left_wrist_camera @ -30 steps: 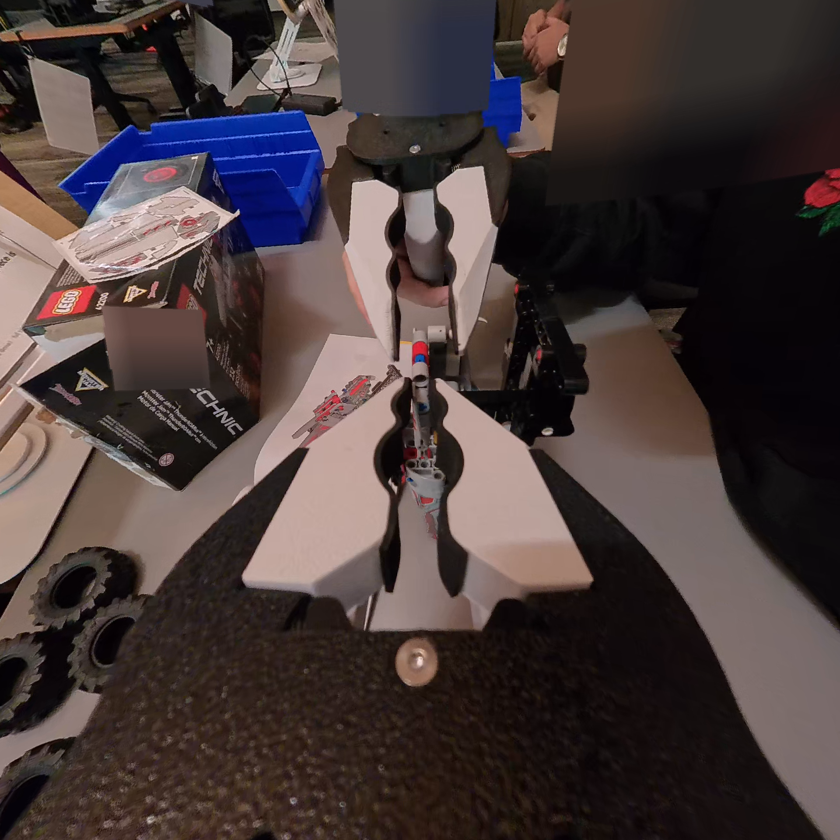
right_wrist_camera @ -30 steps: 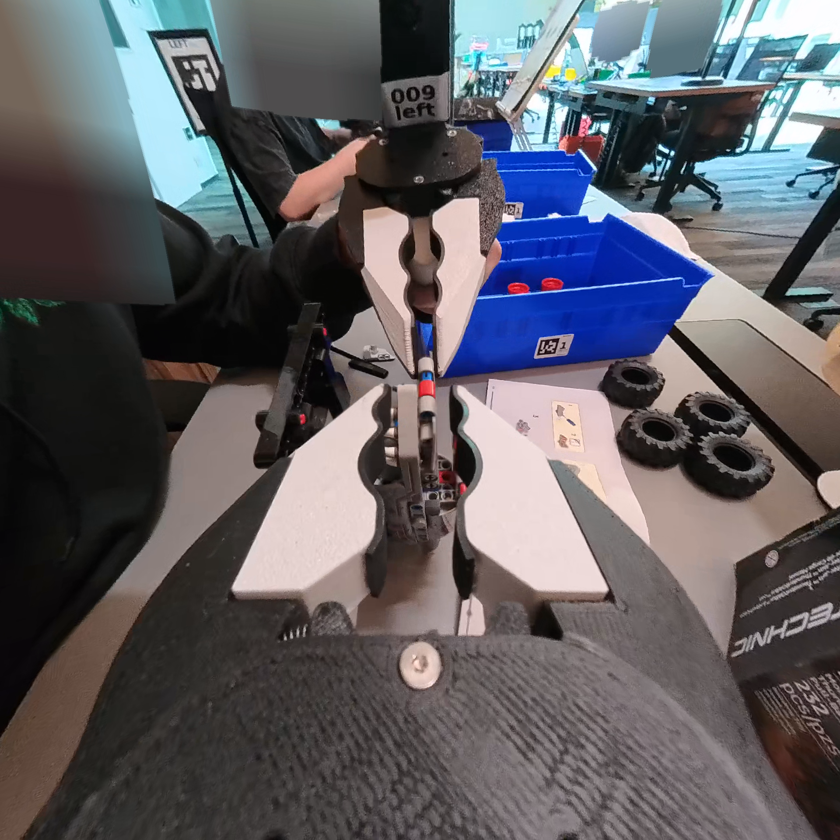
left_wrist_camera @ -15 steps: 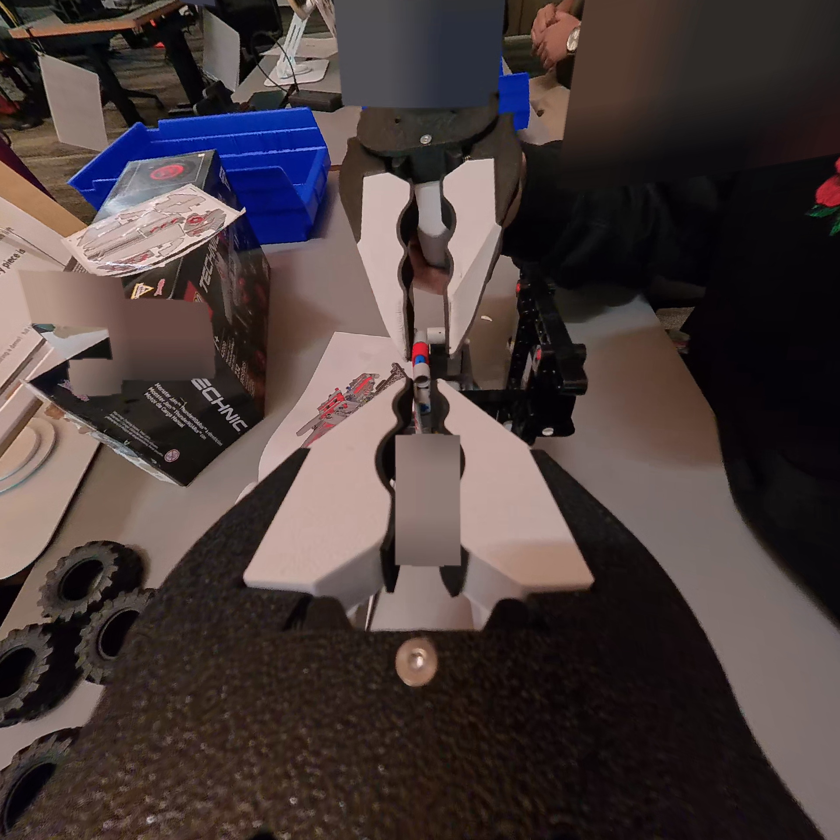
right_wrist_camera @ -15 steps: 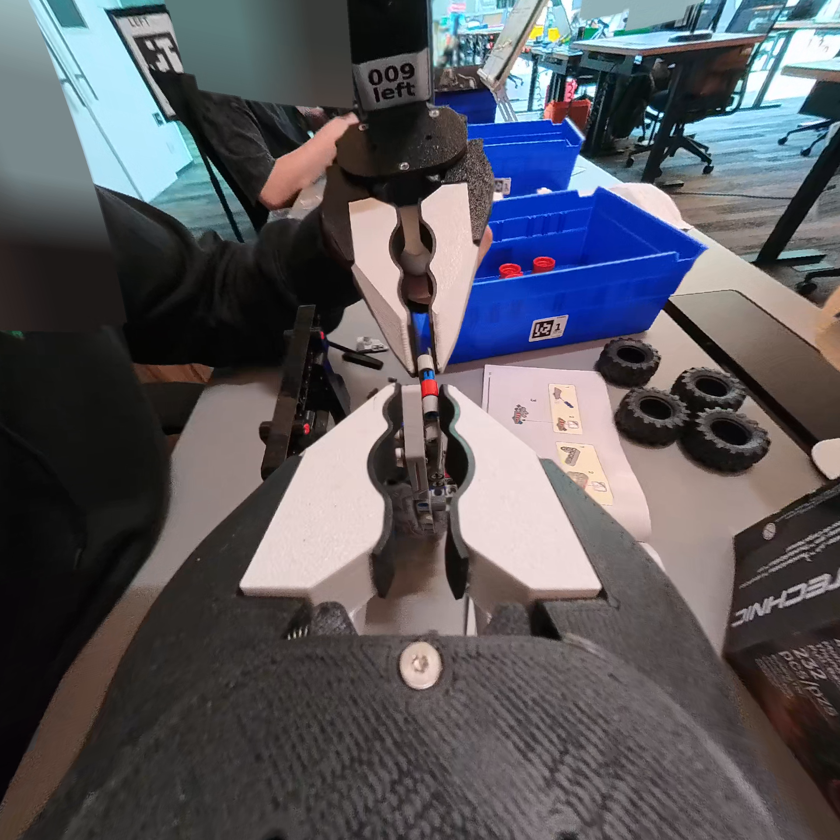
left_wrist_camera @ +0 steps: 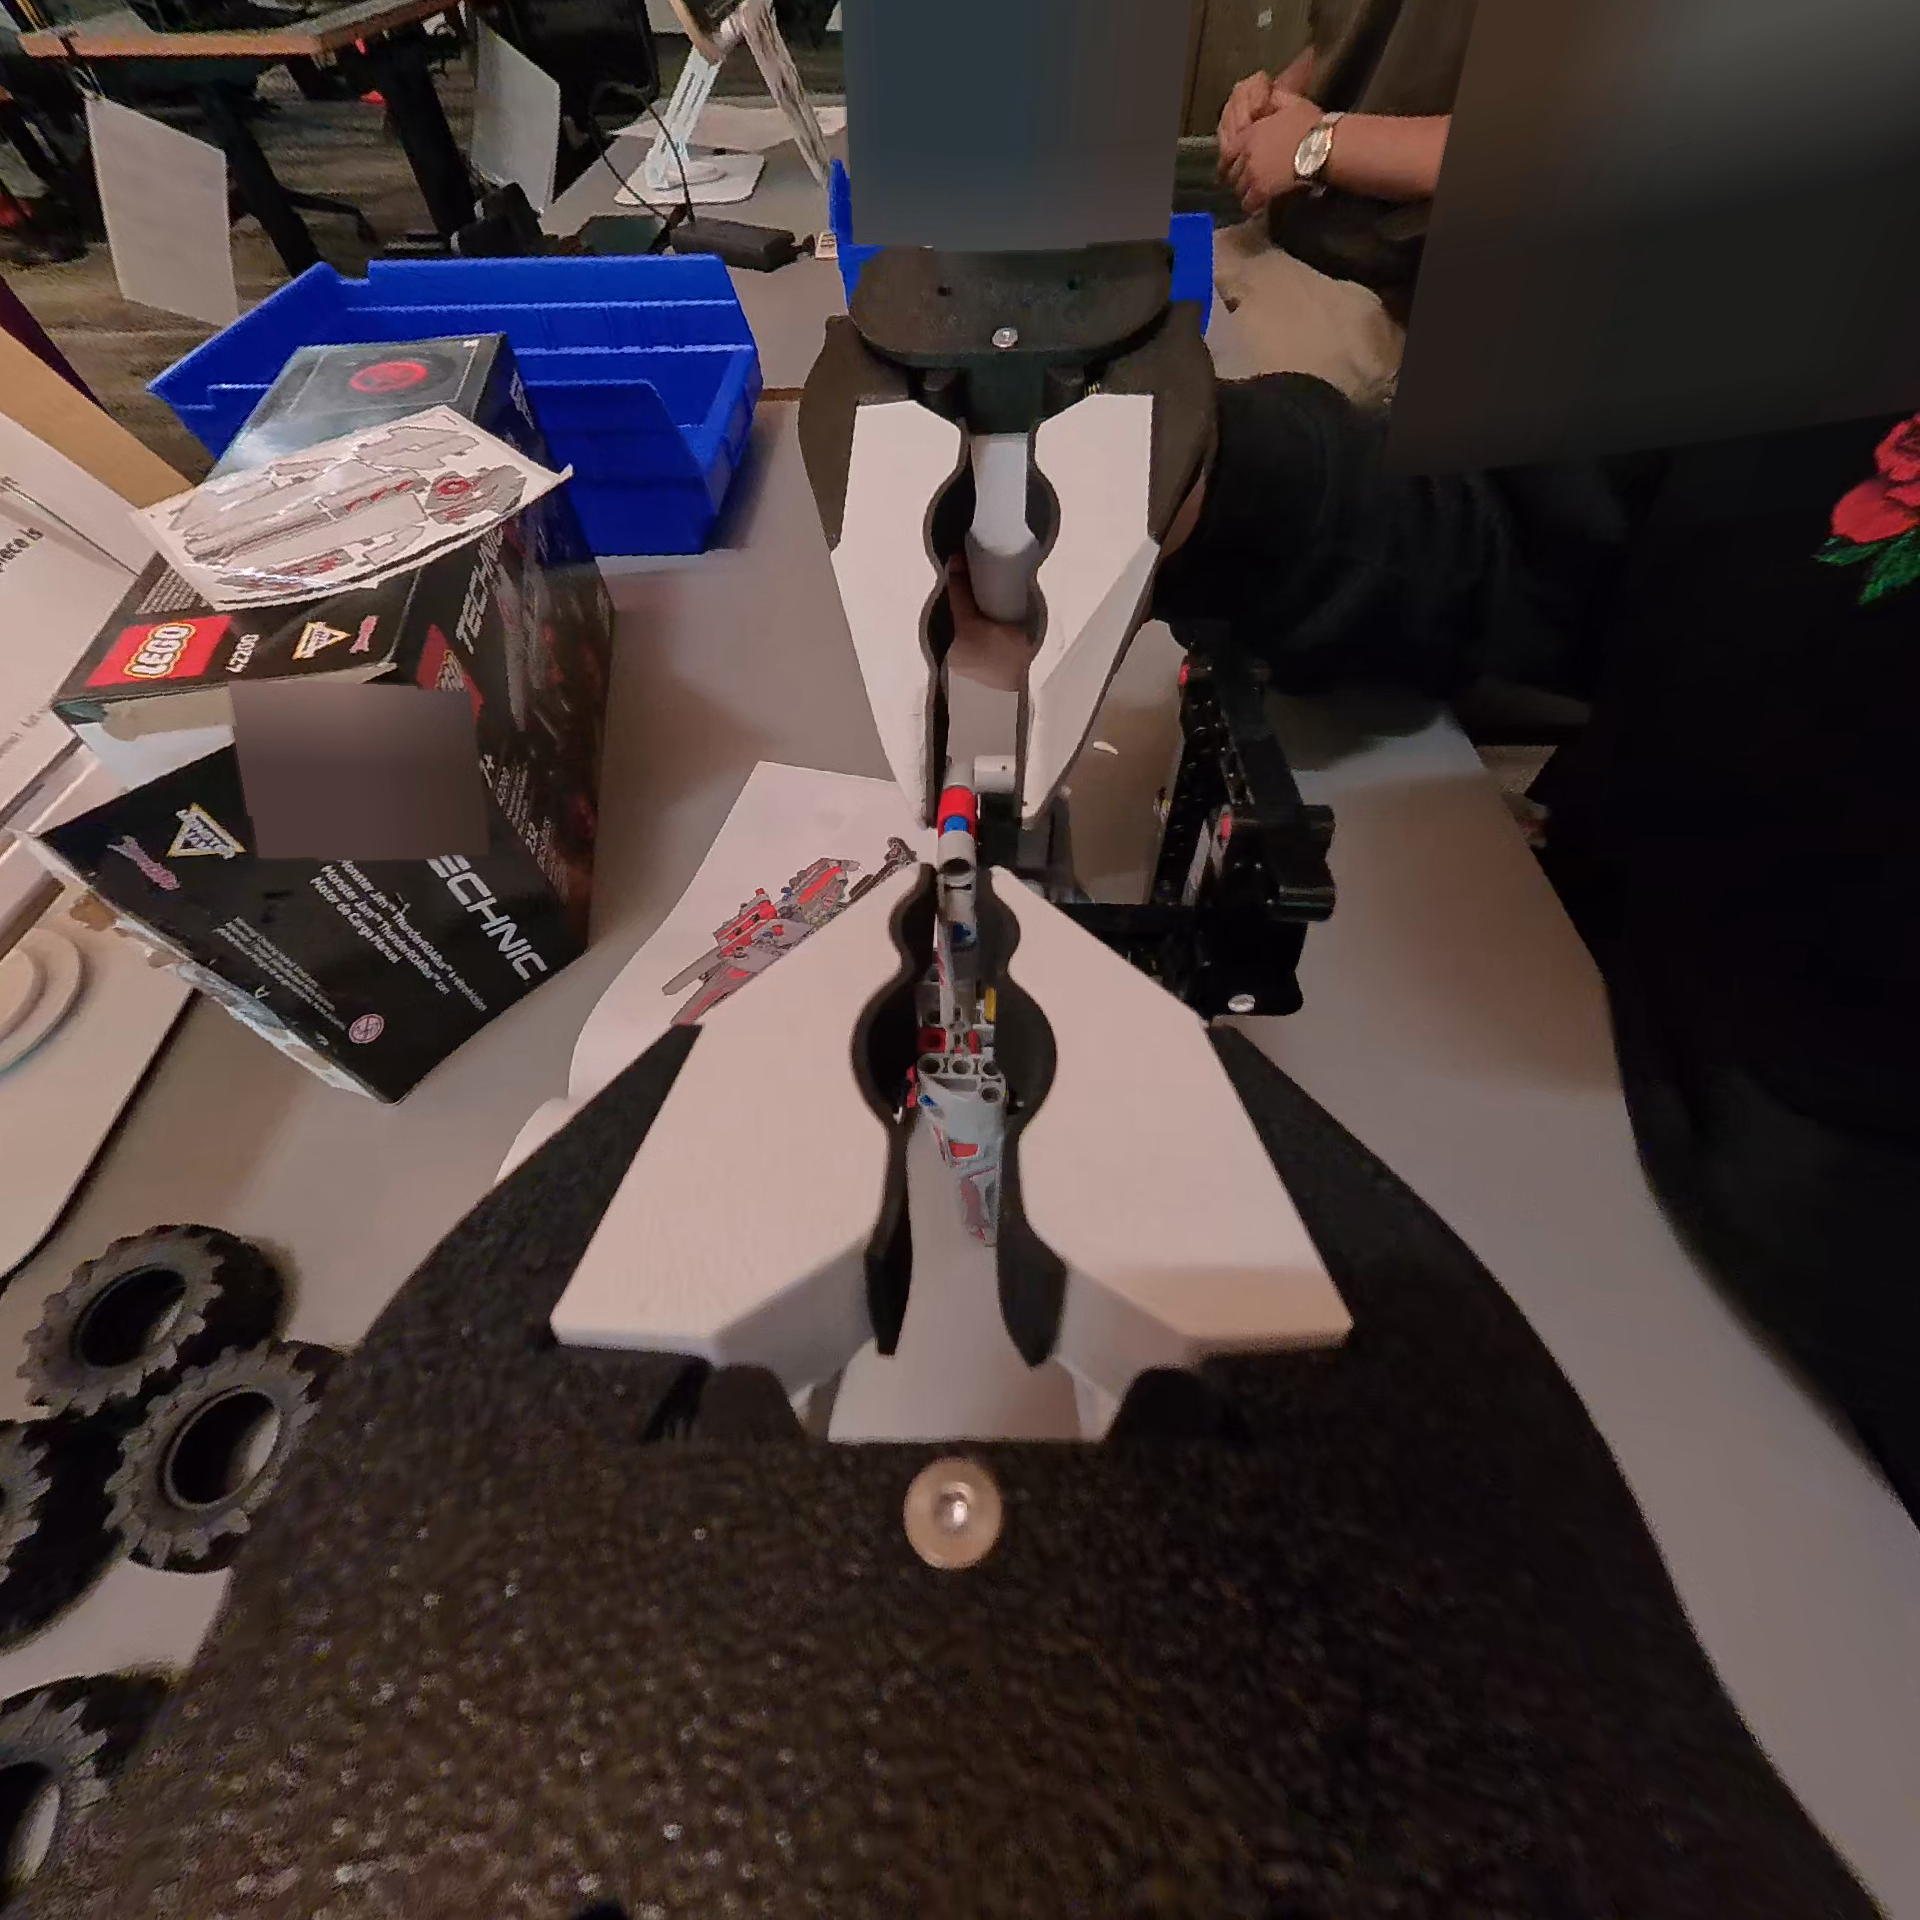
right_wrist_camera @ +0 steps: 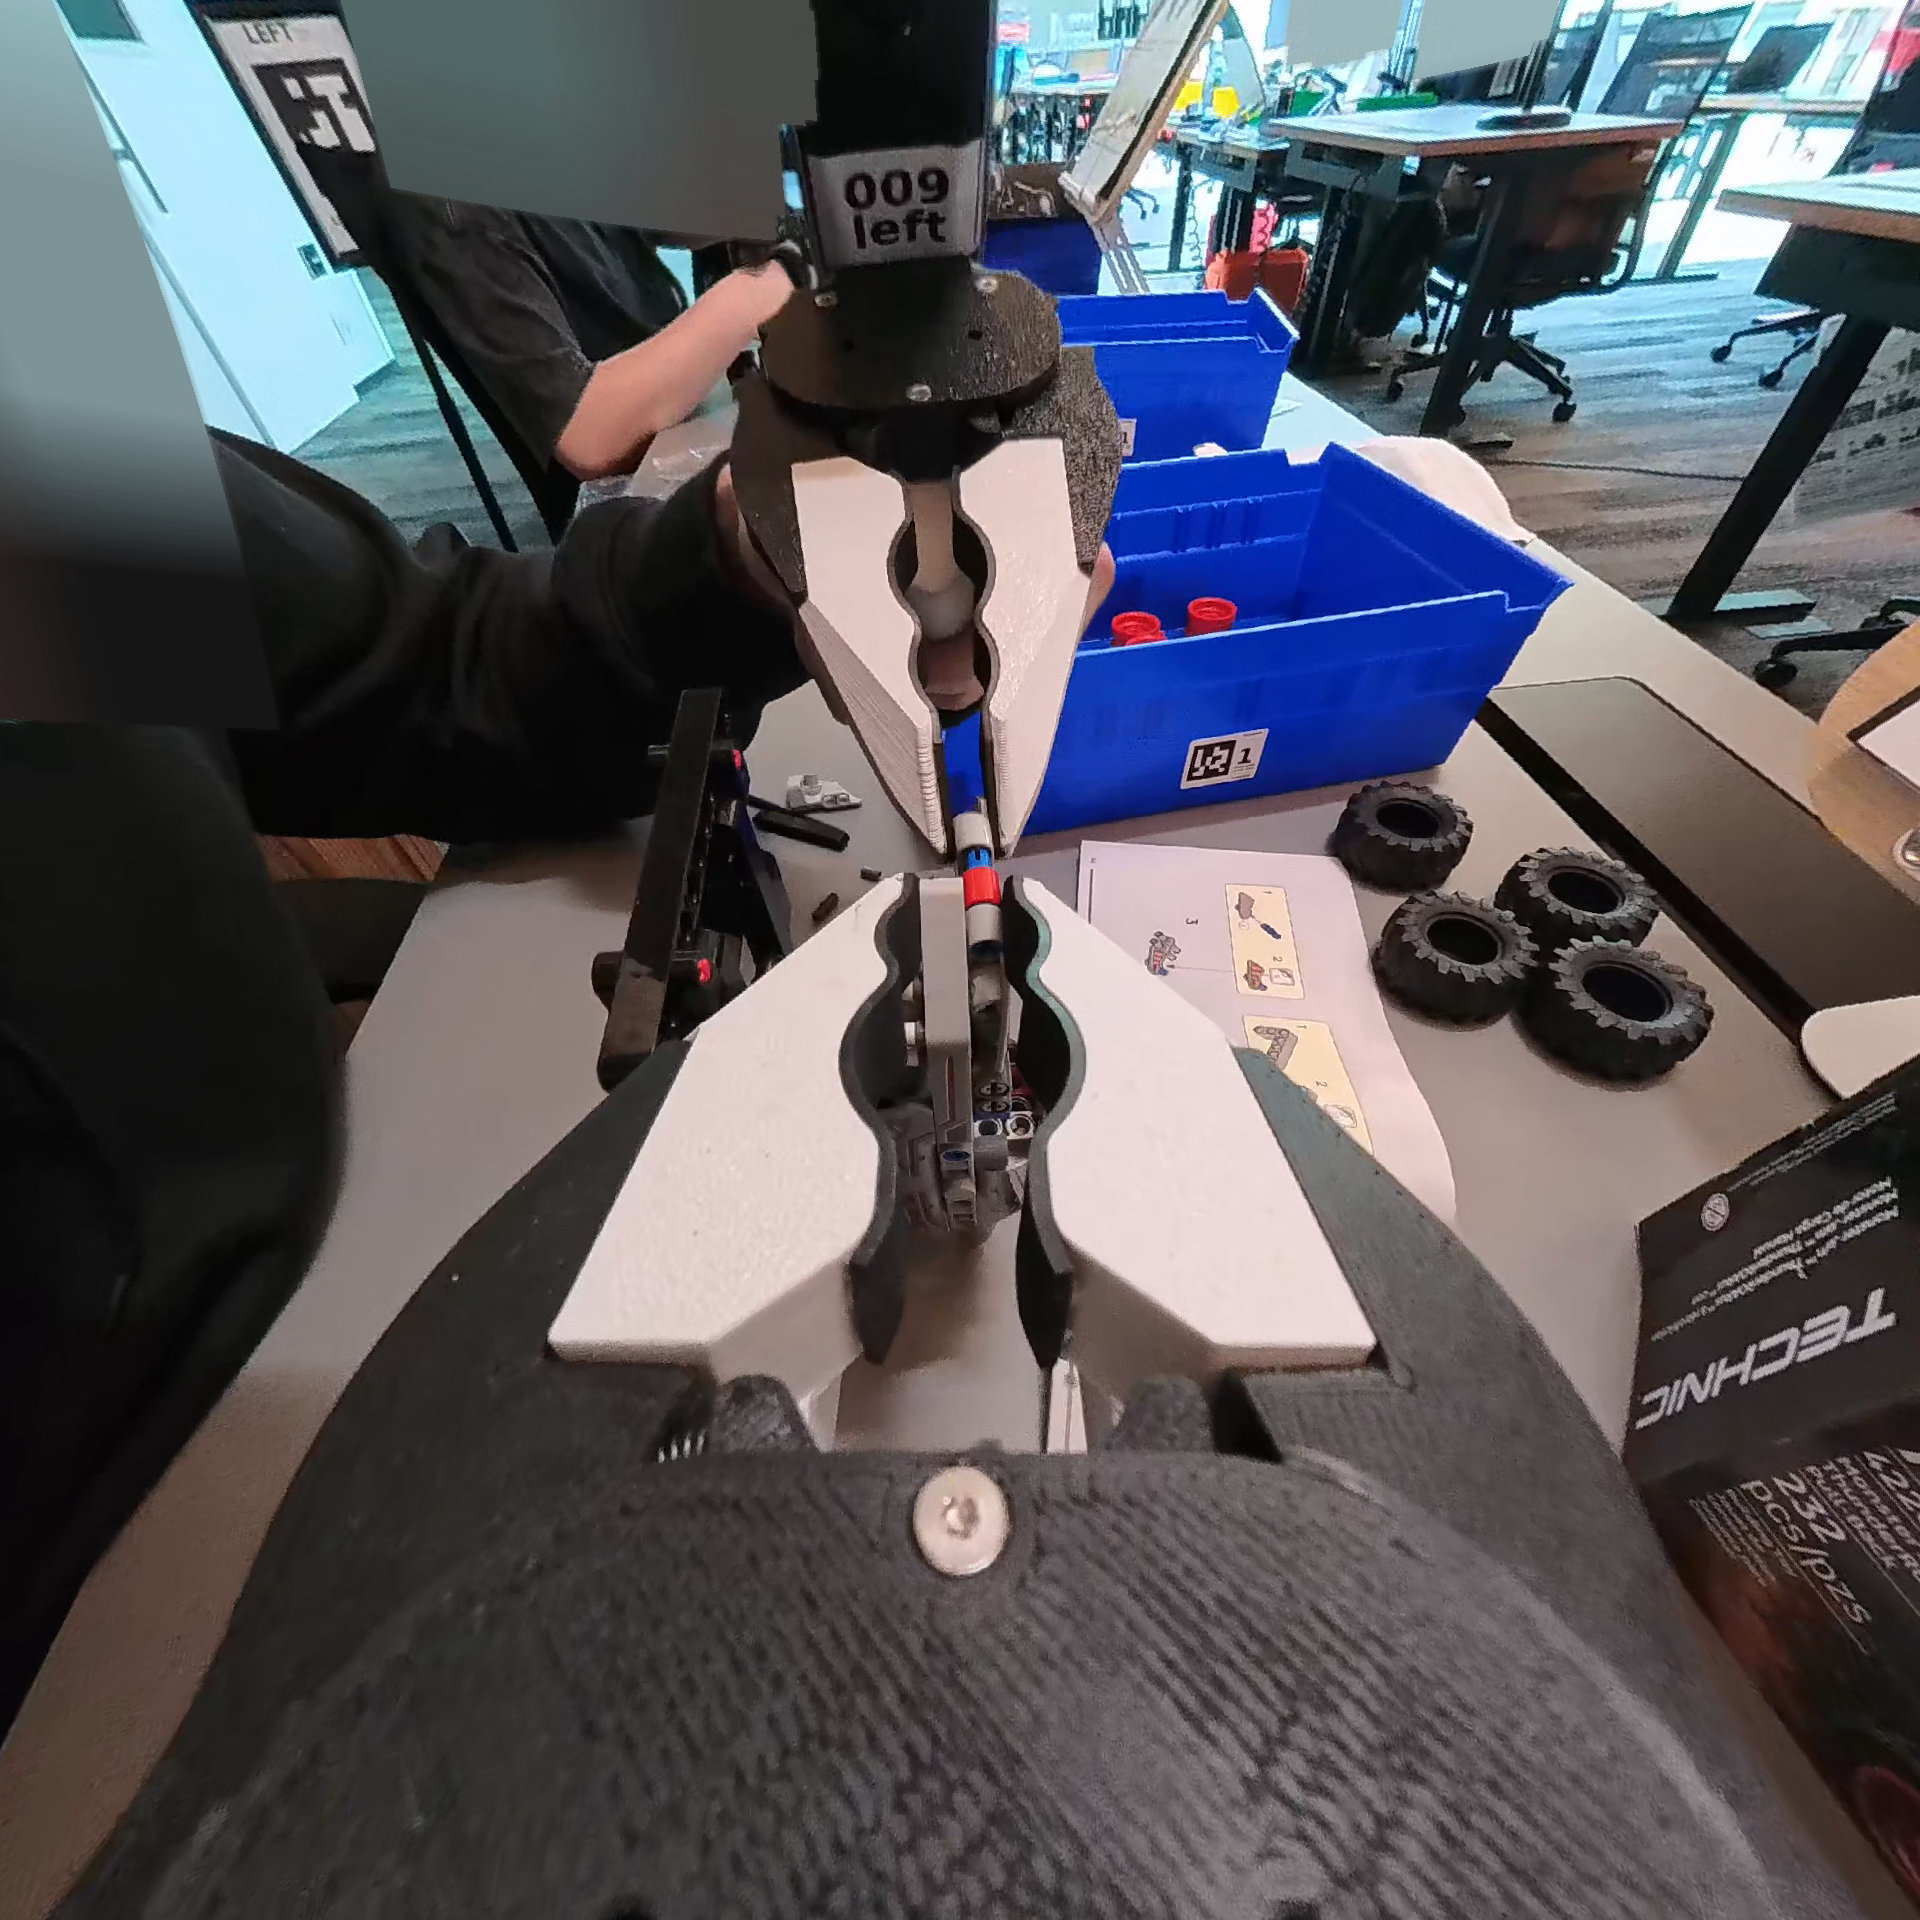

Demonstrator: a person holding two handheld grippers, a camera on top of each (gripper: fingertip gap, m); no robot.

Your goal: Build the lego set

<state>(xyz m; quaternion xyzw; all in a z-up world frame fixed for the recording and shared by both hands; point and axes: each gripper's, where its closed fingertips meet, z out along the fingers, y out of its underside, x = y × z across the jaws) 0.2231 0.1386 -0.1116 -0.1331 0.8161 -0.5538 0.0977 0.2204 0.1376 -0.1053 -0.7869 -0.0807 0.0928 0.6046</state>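
My left gripper (left_wrist_camera: 956, 883) and right gripper (right_wrist_camera: 961, 894) face each other tip to tip above the grey table. Each is shut on one end of a slim lego sub-assembly (left_wrist_camera: 961, 1091). In the right wrist view a grey beam (right_wrist_camera: 945, 997) sits between my right fingers. A thin axle with a red bush (right_wrist_camera: 979, 889) and a blue piece bridges the two tips. The left gripper (right_wrist_camera: 971, 836) pinches the axle's white end. The right gripper (left_wrist_camera: 971, 800) shows at the top of the left wrist view. A hand shows behind each far gripper.
A black lego frame (right_wrist_camera: 675, 904) stands upright beside the grippers. Several black tyres (right_wrist_camera: 1538, 956), an instruction sheet (right_wrist_camera: 1247, 935) and a blue bin (right_wrist_camera: 1299, 665) lie on the left gripper's side. A black lego box (left_wrist_camera: 343, 810) carries a sticker sheet (left_wrist_camera: 343, 520). A person in black sits close. Both grippers' tips are close together, under 4 cm apart.
Both grippers keep their hold and stay tip to tip. Only the views have shifted slightly.
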